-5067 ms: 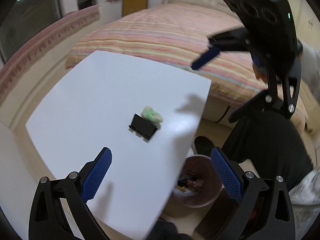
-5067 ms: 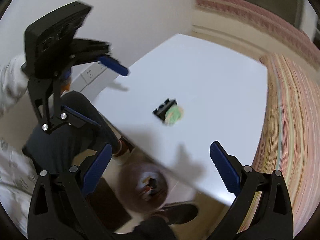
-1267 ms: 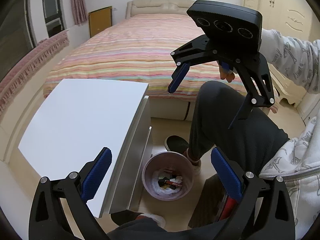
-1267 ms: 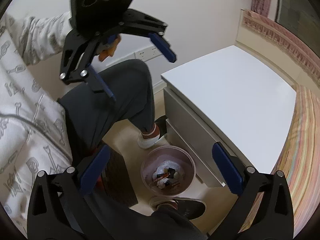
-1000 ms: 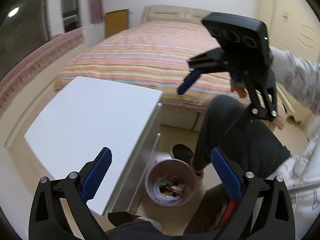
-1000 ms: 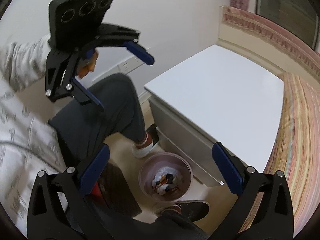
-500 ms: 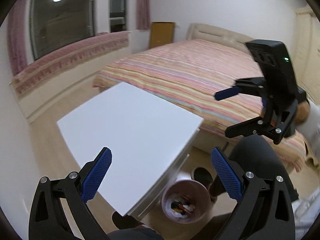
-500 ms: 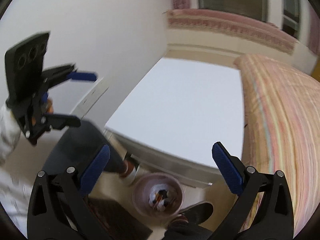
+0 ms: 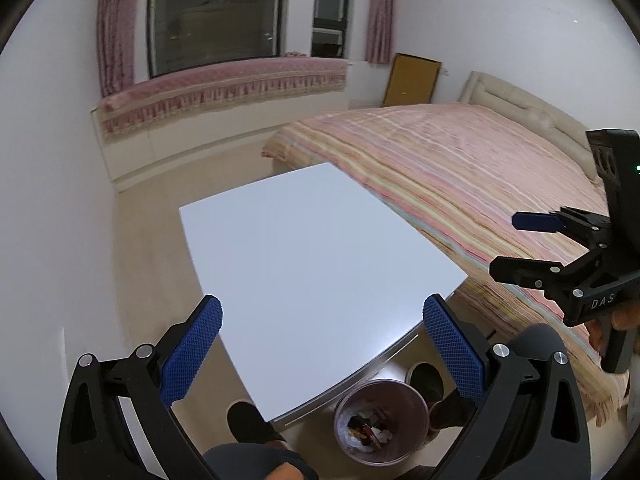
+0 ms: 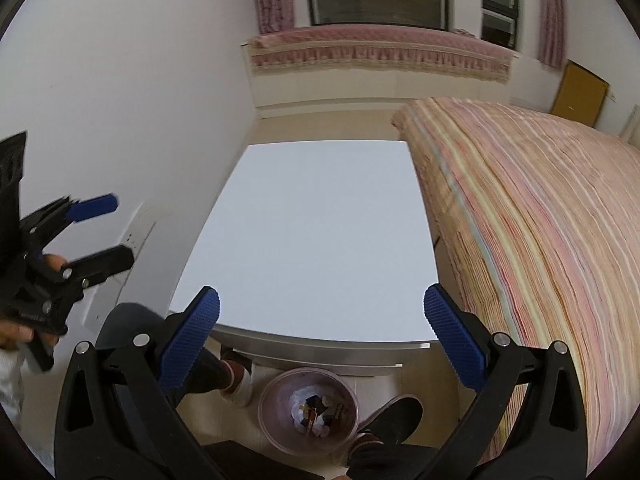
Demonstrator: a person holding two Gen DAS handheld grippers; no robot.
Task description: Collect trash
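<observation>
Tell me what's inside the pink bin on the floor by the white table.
The pink bin holds a small heap of mixed scraps, white crumpled bits with dark and reddish pieces. Whatever lies beneath that top layer is covered.

Home bedroom: striped bed (image 9: 460, 184), white nightstand (image 9: 312, 264), curtained window (image 9: 216, 12) w/ cushioned bench (image 9: 224, 80).

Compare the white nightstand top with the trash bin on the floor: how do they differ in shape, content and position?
The nightstand top is flat, rectangular and white, while the trash bin is round, pinkish and see-through. The top carries nothing, whereas the bin holds mixed scraps. The top stands higher, and the bin sits on the floor at the nightstand's front. Both lie ahead of the open left gripper and open right gripper.
</observation>
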